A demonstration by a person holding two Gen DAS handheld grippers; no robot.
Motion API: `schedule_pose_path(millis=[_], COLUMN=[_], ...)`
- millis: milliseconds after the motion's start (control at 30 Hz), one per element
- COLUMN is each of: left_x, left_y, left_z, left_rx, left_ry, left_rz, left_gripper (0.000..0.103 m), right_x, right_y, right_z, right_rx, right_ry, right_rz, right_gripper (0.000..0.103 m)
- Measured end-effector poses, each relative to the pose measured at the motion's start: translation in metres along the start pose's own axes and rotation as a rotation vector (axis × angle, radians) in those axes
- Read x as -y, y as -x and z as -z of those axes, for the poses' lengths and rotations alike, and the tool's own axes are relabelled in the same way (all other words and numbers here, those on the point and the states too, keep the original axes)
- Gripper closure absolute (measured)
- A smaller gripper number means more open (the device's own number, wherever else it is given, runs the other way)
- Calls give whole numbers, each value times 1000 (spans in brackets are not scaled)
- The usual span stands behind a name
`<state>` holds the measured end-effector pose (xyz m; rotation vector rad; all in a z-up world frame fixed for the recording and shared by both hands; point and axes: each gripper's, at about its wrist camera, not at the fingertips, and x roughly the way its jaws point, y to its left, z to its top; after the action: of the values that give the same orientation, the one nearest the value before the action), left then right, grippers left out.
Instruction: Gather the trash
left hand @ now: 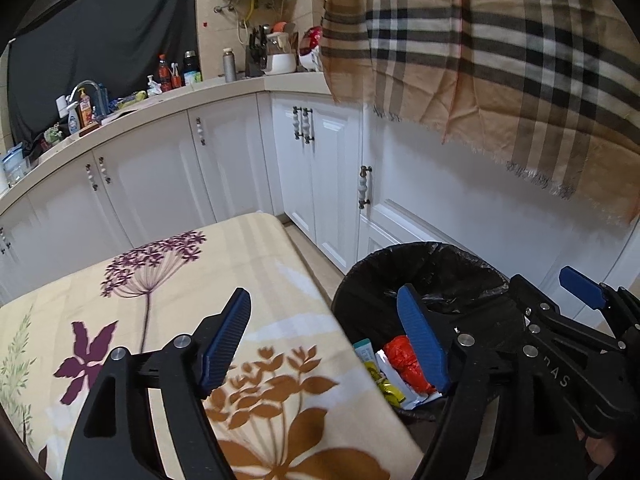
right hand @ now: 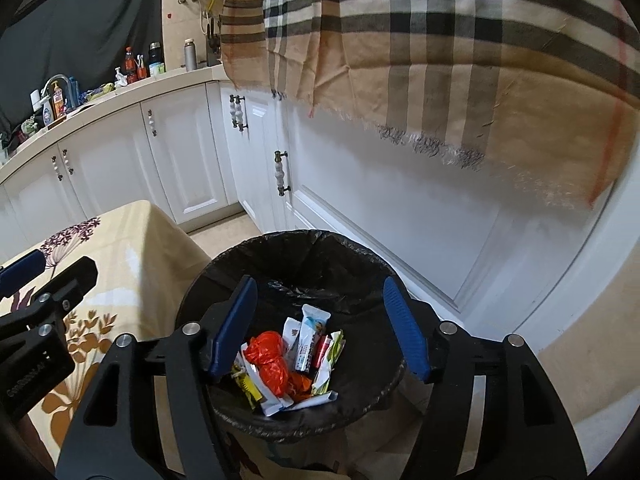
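Right claw (right hand: 320,328) agape; trash (right hand: 288,360) (crumpled wrappers, orange plastic) in bin (right hand: 360,272).

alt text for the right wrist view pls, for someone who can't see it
The open, empty right gripper hangs over a bin with a black liner holding wrappers and a crumpled orange bag. A floral-covered table and part of the left gripper are at left; white cabinets and a plaid cloth are behind.

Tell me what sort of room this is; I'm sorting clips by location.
Most likely a home kitchen: white base cabinets under a countertop, a sink tap with soap bottles, and a knife block.
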<state>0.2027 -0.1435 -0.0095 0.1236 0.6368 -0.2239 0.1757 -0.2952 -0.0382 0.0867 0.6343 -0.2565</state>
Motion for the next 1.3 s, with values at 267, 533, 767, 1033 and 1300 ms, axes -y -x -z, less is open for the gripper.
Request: schedule_pose_path(millis=[267, 533, 767, 1033, 1300], left_x=[-20, -41, -52, -59, -67], left_y=[39, 72, 107, 135, 152], left_z=[16, 34, 46, 58, 67], left_rx=[34, 48, 83, 113, 131], left_ry=[23, 46, 69, 77, 93], left_rz=[-16, -32, -39, -58, -77], left_gripper=[26, 24, 21, 20, 19], right_x=[-14, -22, -29, -35, -41], right_y=[37, 72, 102, 133, 160], right_z=[5, 16, 27, 37, 49], right_rx=[31, 57, 83, 115, 141], right_ry=[18, 30, 41, 60, 85], right_rz=[-9, -12, -17, -20, -23], right_gripper=[35, 32, 32, 31, 31])
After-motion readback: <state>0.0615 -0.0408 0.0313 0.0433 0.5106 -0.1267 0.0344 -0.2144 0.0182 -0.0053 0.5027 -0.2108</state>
